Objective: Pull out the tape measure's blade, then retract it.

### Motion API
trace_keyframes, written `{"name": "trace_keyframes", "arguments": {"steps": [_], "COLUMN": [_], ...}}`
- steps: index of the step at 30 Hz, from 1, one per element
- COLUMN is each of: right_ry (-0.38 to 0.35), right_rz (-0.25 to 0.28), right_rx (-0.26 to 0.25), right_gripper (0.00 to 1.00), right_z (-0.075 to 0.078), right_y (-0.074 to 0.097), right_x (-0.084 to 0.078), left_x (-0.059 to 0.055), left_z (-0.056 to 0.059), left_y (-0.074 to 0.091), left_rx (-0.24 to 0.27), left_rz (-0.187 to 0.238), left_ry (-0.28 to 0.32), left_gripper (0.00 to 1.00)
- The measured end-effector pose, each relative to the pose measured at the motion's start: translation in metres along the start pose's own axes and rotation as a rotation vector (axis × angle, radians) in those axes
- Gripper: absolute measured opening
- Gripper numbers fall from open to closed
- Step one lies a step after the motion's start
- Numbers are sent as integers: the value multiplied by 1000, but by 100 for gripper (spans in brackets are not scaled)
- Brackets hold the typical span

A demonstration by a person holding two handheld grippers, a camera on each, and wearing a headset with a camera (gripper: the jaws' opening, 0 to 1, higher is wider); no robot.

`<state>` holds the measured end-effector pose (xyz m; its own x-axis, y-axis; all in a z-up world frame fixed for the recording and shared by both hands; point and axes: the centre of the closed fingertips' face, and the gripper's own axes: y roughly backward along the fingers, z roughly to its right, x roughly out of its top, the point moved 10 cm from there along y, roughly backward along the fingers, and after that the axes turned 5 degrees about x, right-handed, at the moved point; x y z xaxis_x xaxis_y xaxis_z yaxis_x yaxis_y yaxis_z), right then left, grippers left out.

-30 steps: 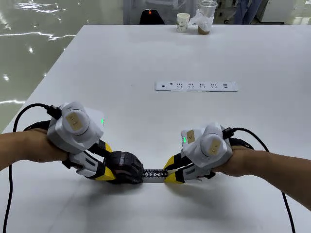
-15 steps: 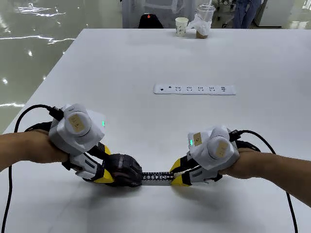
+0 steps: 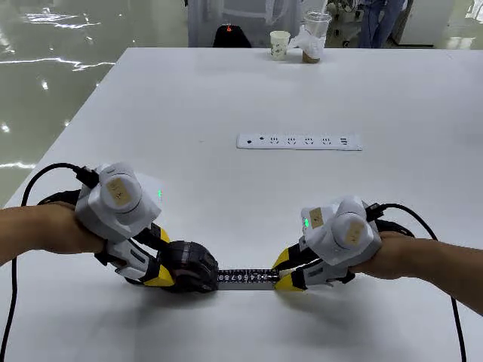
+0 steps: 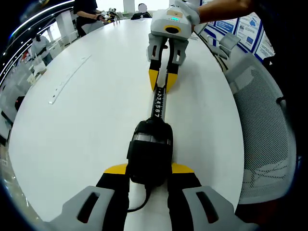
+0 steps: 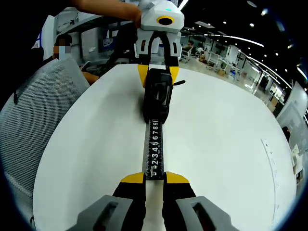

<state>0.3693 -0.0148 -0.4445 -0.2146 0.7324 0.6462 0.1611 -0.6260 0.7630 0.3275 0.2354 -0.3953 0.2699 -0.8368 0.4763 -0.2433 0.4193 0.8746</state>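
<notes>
A black tape measure (image 3: 189, 266) lies on the white table (image 3: 226, 90), near its front edge. My left gripper (image 3: 162, 273) is shut on its case (image 4: 150, 150). From the case a short length of blade (image 3: 247, 277) with printed numbers runs right to my right gripper (image 3: 284, 275), which is shut on the blade's tip. In the right gripper view the blade (image 5: 153, 148) stretches from my right gripper (image 5: 154, 179) up to the case (image 5: 158, 98) and the left gripper (image 5: 158, 72). In the left gripper view the blade (image 4: 158, 103) reaches the right gripper (image 4: 162, 79).
A white power strip (image 3: 299, 142) lies mid-table. At the far edge stand a paper cup (image 3: 279, 44) and a plastic cup with a bag (image 3: 313, 36). A mesh chair (image 4: 262, 120) stands by the table. Black cables (image 3: 30, 188) trail from both grippers.
My right gripper has moved to the right, away from the case, and more of the blade is drawn out. The left gripper and case have stayed about where they were.
</notes>
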Motion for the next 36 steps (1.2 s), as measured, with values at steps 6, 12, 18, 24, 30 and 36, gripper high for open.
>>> {"name": "trace_keyframes", "arguments": {"steps": [6,12,18,24,30,36], "right_ry": [-7,-13,-17,-22,-28,-29], "right_rz": [-8,-17,-21,-26,-31,-39], "right_rx": [-3,-6,-7,-11,-12,-13], "right_gripper": [9,9,9,9,9,9], "right_z": [-1,-2,-4,-5,-6,-7], "right_y": [4,7,11,17,21,25], "right_x": [-5,-9,-13,-17,-21,-25], "left_x": [0,0,0,1,1,1], "left_z": [0,0,0,-1,0,0], "left_y": [0,0,0,-1,0,0], "left_rx": [-1,-4,-5,-6,-7,-6], "left_rz": [-3,-6,-8,-8,-10,-10], "left_ry": [-1,-2,-1,1,1,0], "left_gripper": [24,24,24,24,24,24]}}
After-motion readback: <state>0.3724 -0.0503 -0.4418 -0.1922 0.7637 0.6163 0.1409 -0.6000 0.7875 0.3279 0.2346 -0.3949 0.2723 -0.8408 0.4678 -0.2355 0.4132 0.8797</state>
